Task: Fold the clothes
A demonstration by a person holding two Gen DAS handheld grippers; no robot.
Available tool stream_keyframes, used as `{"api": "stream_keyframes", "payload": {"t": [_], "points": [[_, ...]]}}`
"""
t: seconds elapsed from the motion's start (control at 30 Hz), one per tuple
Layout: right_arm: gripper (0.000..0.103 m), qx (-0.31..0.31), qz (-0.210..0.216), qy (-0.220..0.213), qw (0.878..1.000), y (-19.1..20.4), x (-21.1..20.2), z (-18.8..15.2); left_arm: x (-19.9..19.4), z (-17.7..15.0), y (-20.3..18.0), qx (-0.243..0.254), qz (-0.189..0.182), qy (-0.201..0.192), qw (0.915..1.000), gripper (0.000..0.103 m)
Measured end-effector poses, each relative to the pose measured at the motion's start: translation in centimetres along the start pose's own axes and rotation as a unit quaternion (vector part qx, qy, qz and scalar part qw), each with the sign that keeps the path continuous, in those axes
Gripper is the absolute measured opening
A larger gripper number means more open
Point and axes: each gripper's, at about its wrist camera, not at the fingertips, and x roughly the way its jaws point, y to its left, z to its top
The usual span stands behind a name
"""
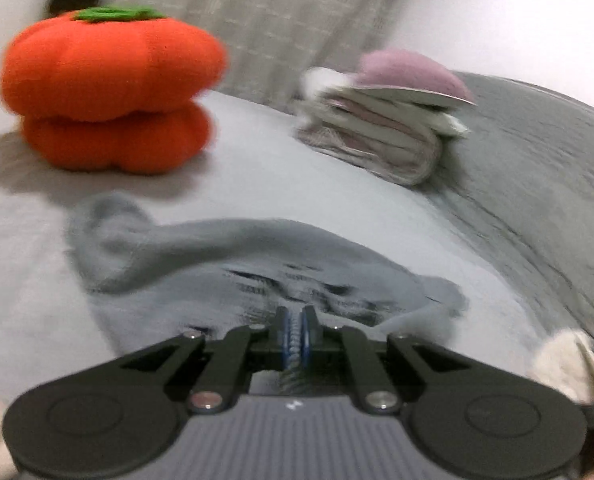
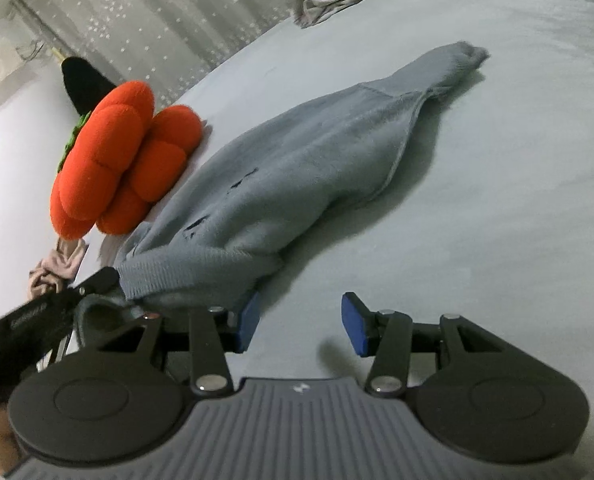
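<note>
Dim, soft indoor light; motion-blurred left view, sharper right, fisheye-warped edges.

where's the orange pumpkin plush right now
The orange pumpkin plush sits on the grey bed, upper left in the left wrist view, just beyond the grey-blue sweater, left of the folded clothes pile.

Right claw (image 2: 301,326) parted over bed sheet (image 2: 497,200); grey sweater (image 2: 281,172) beside orange plush pumpkin (image 2: 121,160) (touching).

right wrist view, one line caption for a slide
Open right gripper beside a grey sweater on the bed.
</note>
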Motion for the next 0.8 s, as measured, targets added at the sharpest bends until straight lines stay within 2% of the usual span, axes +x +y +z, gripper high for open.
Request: {"api": "stream_keyframes", "payload": {"t": [0.07,0.13,0.27,0.37,0.5,0.63,0.7,0.8], "points": [[0.050,-0.011,0.001,0.004,1.000,0.7,0.7,-0.2,0.2,0.2,1.2,-0.017,0.028,0.003,0.9995,0.006],[0.050,-0.028,-0.001,0.006,1.000,1.5,1.3,-0.3,0.6,0.3,2.3,-0.041,0.042,0.017,0.9982,0.006],[0.050,-0.069,-0.005,-0.001,0.998,2.9,2.4,-0.1,1.5,-0.1,3.9,-0.083,0.047,0.049,0.9942,0.006],[0.050,-0.105,-0.008,-0.013,0.994,4.0,3.2,0.0,1.7,-0.3,4.2,-0.096,0.041,0.057,0.9929,0.006],[0.049,-0.192,-0.038,-0.036,0.980,5.7,4.7,-0.6,1.2,-0.5,4.0,-0.093,0.035,0.056,0.9935,0.006],[0.036,-0.255,-0.070,-0.056,0.963,6.3,6.5,-1.4,1.2,-0.8,4.4,-0.095,0.031,0.059,0.9932,0.006],[0.030,-0.263,-0.070,-0.059,0.960,6.2,7.1,-1.5,1.2,-0.9,4.5,-0.097,0.029,0.062,0.9929,0.006],[0.029,-0.276,-0.077,-0.059,0.956,6.2,7.8,-1.7,1.2,-1.0,4.6,-0.098,0.028,0.064,0.9927,0.006]]}}
